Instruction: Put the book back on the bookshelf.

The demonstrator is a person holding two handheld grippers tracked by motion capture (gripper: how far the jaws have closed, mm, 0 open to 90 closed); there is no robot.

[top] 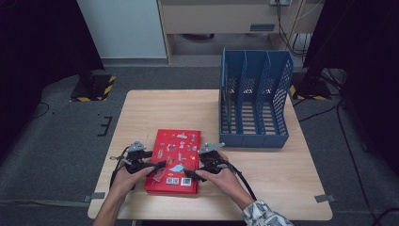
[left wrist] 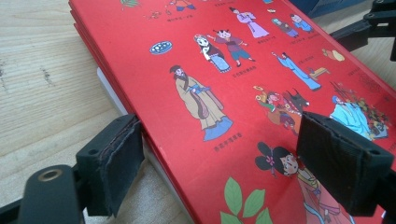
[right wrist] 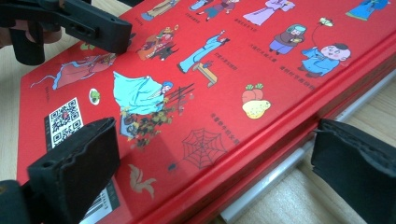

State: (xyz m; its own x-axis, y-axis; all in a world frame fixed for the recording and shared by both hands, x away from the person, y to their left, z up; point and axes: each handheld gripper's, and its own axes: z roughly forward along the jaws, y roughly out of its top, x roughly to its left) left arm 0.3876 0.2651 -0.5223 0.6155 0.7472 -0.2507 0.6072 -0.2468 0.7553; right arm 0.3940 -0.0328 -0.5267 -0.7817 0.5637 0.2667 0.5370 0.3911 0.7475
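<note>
1. In the high view, a grey carpeted floor and dark curtains are seen around a light wooden table. A blue plastic file rack with three slatted compartments stands upright at the far right part of the table. A flat red rectangular box printed with cartoon figures lies on the near middle of the table, well apart from the rack. The left gripper is held at the box's near left edge and the right gripper at its near right part, each gripped by a hand coming in from the bottom; a patterned sleeve is seen on the right forearm.

2. In the left gripper view, the red box is seen between the black jaws, its lid covered with robed cartoon figures and green leaves. One padded jaw is set against the box's side edge by the table, the other is raised over the printed lid; whether either pad presses on the box cannot be told, and the jaws stand fairly wide. The right gripper's black arm is seen at the top right corner.

3. In the right gripper view, the jaws are spread wide: one pad lies over the lid near a QR code, the other is held clear of the box's edge above the table. The red box is not clamped. The left gripper is seen at the top left, over the lid.
</note>
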